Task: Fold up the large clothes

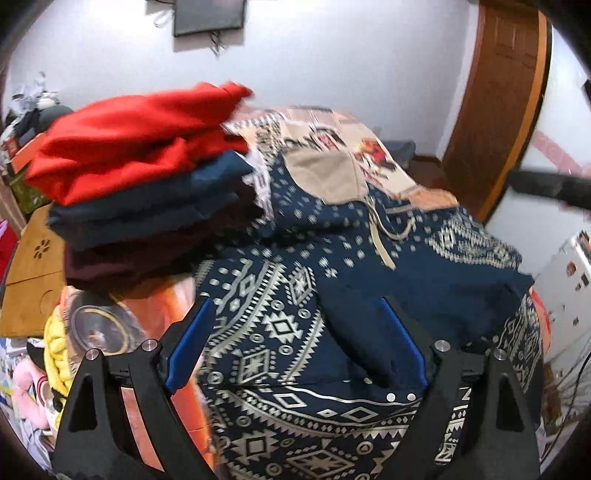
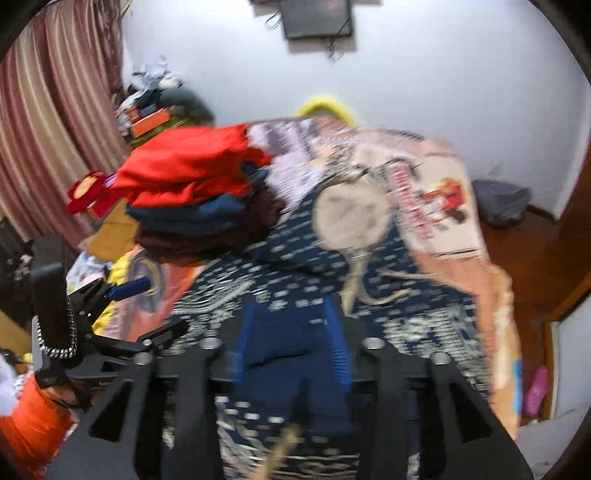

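Nearest the lens in the left wrist view, the left tongs (image 1: 297, 343) stand spread wide, their two blue pads well apart, with a dark navy sleeve (image 1: 354, 332) lying loose between them and neither pad pressing on it. In the right wrist view the right tongs (image 2: 291, 332) are partly spread, with a fold of plain navy cloth sitting between the two blue pads; motion blur hides whether the pads touch it. At the lower left of that view the left tongs appear again, held by a hand in an orange sleeve (image 2: 33, 421). The one garment being worked on is a navy hoodie (image 1: 295, 325) with a white geometric pattern, spread on the bed (image 1: 373, 147) across the lower and middle part of both frames. Its long axis runs from the bottom of the frame up toward the centre, with the hem nearest and the beige-lined hood (image 1: 325, 177) pointing away toward the wall; one zipper and its drawcords run down from the hood. Beyond it at the upper left sits a stack of folded clothes (image 1: 147, 192), three colours counted: red on top, navy in the middle, maroon at the bottom. Farthest off is the white wall with one dark screen (image 1: 210, 14).
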Tool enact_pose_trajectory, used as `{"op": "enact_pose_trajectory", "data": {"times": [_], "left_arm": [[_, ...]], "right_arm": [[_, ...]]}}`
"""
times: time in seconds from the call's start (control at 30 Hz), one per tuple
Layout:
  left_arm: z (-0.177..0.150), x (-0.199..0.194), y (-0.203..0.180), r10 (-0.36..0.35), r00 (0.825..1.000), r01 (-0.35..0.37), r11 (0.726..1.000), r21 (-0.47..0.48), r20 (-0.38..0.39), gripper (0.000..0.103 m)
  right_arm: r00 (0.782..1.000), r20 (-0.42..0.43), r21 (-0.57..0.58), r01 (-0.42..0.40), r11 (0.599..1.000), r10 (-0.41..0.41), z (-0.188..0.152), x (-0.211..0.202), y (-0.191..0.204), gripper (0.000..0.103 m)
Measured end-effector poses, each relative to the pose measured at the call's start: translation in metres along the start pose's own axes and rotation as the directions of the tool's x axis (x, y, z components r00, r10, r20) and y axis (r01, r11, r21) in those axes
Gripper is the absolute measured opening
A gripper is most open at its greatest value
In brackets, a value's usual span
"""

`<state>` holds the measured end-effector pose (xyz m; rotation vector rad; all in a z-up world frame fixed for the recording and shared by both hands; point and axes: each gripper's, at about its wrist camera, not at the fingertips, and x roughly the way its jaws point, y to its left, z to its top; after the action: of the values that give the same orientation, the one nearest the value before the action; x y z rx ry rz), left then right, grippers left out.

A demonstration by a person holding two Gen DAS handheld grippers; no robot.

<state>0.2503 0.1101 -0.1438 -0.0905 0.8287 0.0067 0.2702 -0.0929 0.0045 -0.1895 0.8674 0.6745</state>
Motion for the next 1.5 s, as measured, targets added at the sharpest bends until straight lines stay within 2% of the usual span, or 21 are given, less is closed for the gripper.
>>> {"op": "enact_pose_trajectory", "data": {"times": [0.17, 0.33, 0.4, 0.47, 0.53, 0.6, 0.63, 0.67, 0.7, 0.73, 0.77, 0.87, 0.97, 1.07, 1.2, 1.27, 1.37, 1.43, 1.5], "left_arm": [[0.003, 0.038, -0.024, -0.015, 0.992, 0.024, 0.998, 0.064, -0.126, 0.089], [0.004, 0.057, -0.053, -0.036, 0.985, 0.060, 0.989, 0.138, -0.170, 0.089], [0.002, 0.068, -0.066, -0.017, 0.983, 0.050, 0.983, 0.179, -0.184, 0.089], [-0.001, 0.082, -0.075, 0.007, 0.977, 0.038, 0.978, 0.204, -0.214, 0.088], [-0.004, 0.093, -0.081, 0.015, 0.969, 0.042, 0.973, 0.226, -0.245, 0.082], [-0.006, 0.104, -0.084, 0.031, 0.962, 0.037, 0.969, 0.245, -0.271, 0.067], [-0.006, 0.107, -0.084, 0.031, 0.961, 0.038, 0.969, 0.243, -0.274, 0.064], [-0.004, 0.107, -0.082, 0.015, 0.961, 0.050, 0.972, 0.231, -0.275, 0.055], [-0.002, 0.107, -0.080, 0.009, 0.963, 0.053, 0.974, 0.221, -0.271, 0.040], [0.001, 0.106, -0.077, 0.013, 0.964, 0.044, 0.977, 0.210, -0.265, 0.032], [0.006, 0.103, -0.071, 0.014, 0.965, 0.037, 0.982, 0.187, -0.263, 0.018], [0.023, 0.085, -0.044, -0.088, 0.971, 0.098, 0.994, 0.037, -0.223, 0.015], [0.041, 0.057, -0.022, -0.110, 0.986, 0.107, 0.994, -0.034, -0.127, 0.013], [0.058, 0.024, -0.006, -0.106, 0.994, 0.106, 0.994, -0.034, -0.016, 0.013], [0.064, 0.000, 0.002, -0.098, 0.993, 0.100, 0.995, -0.018, 0.064, 0.013], [0.059, -0.006, 0.005, -0.057, 0.994, 0.057, 0.998, 0.003, 0.098, 0.013], [0.046, -0.006, 0.011, -0.011, 0.995, 0.009, 1.000, 0.017, 0.094, 0.013], [0.037, 0.005, 0.018, -0.023, 0.999, 0.022, 1.000, 0.005, 0.034, 0.013], [0.027, 0.021, 0.027, -0.002, 0.999, 0.002, 1.000, -0.015, -0.037, 0.016]], "right_arm": [[0.991, -0.002, 0.012, 0.134, 0.991, -0.134, -0.011, -0.026, -0.044, 0.042], [0.972, -0.040, 0.081, 0.235, 0.969, -0.233, -0.031, -0.036, -0.091, 0.048], [0.960, -0.070, 0.107, 0.276, 0.955, -0.270, -0.041, -0.031, -0.108, 0.049], [0.956, -0.108, 0.138, 0.287, 0.948, -0.273, -0.051, -0.022, -0.122, 0.049], [0.954, -0.139, 0.176, 0.287, 0.942, -0.265, -0.062, -0.012, -0.132, 0.049], [0.953, -0.164, 0.198, 0.286, 0.938, -0.256, -0.069, 0.001, -0.138, 0.049], [0.951, -0.179, 0.201, 0.287, 0.937, -0.253, -0.072, 0.010, -0.140, 0.049], [0.949, -0.189, 0.201, 0.289, 0.936, -0.252, -0.074, 0.016, -0.142, 0.049], [0.946, -0.202, 0.200, 0.293, 0.935, -0.254, -0.078, 0.022, -0.143, 0.049], [0.940, -0.218, 0.194, 0.304, 0.933, -0.261, -0.080, 0.028, -0.144, 0.049], [0.934, -0.233, 0.184, 0.315, 0.931, -0.271, -0.083, 0.033, -0.145, 0.049], [0.931, -0.225, 0.185, 0.331, 0.925, -0.288, -0.086, 0.034, -0.144, 0.049], [0.948, -0.176, 0.184, 0.296, 0.937, -0.265, -0.079, 0.023, -0.138, 0.049], [0.954, -0.148, 0.171, 0.286, 0.943, -0.262, -0.067, 0.019, -0.132, 0.049], [0.949, -0.149, 0.144, 0.300, 0.943, -0.279, -0.061, 0.028, -0.125, 0.049], [0.950, -0.182, 0.167, 0.285, 0.944, -0.255, -0.066, 0.041, -0.126, 0.049], [0.948, -0.245, 0.194, 0.252, 0.948, -0.202, -0.078, 0.060, -0.124, 0.049], [0.944, -0.243, 0.155, 0.267, 0.951, -0.225, -0.084, 0.064, -0.117, 0.049], [0.938, -0.237, 0.105, 0.284, 0.953, -0.254, -0.083, 0.063, -0.111, 0.049]]}}
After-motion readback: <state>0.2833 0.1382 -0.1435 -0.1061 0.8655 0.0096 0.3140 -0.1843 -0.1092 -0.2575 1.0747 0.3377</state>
